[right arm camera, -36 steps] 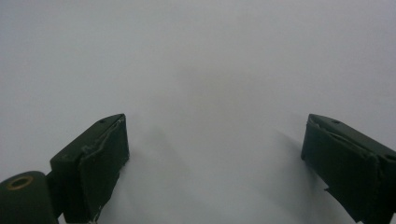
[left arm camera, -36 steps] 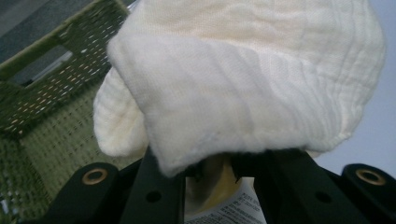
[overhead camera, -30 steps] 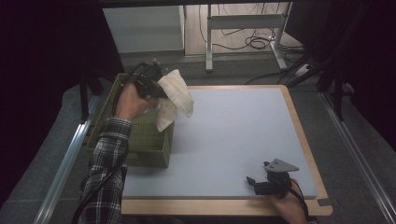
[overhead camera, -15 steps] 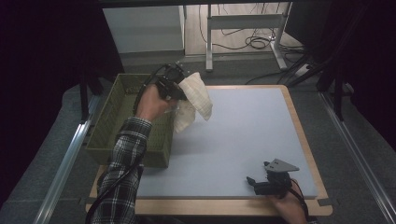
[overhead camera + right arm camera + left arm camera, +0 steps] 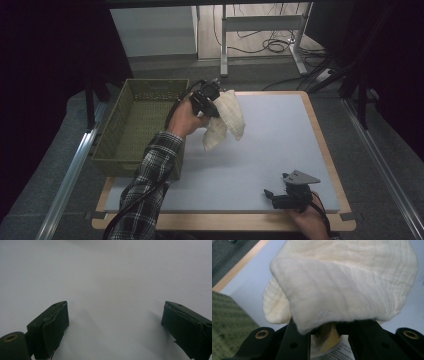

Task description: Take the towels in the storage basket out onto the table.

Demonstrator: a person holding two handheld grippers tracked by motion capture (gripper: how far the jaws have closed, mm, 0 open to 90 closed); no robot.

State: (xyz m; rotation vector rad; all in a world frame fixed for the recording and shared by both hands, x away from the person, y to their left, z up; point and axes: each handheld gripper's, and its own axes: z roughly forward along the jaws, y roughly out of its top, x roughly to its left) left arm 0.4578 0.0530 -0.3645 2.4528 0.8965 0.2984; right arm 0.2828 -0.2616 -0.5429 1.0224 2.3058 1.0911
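Left gripper view shows the left tool (image 5: pixel 325 332) closed on a cream cloth (image 5: pixel 342 282), soft, light, hanging limp; best pinched at a folded edge. The right tool (image 5: pixel 115 327) stands open at five o'clock on the tabletop (image 5: pixel 280 150).

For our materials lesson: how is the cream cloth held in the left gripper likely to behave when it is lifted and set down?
The cream cloth probably behaves floppy: it droops in folds below the left gripper. It seems light, since a pinch at one edge carries it all. Set on the blue-grey mat, it would likely slump in a heap, not roll.

Lab/test rig: dark curtains (image 5: pixel 55 60), floor cables (image 5: pixel 270 46), alu rails (image 5: pixel 70 175).
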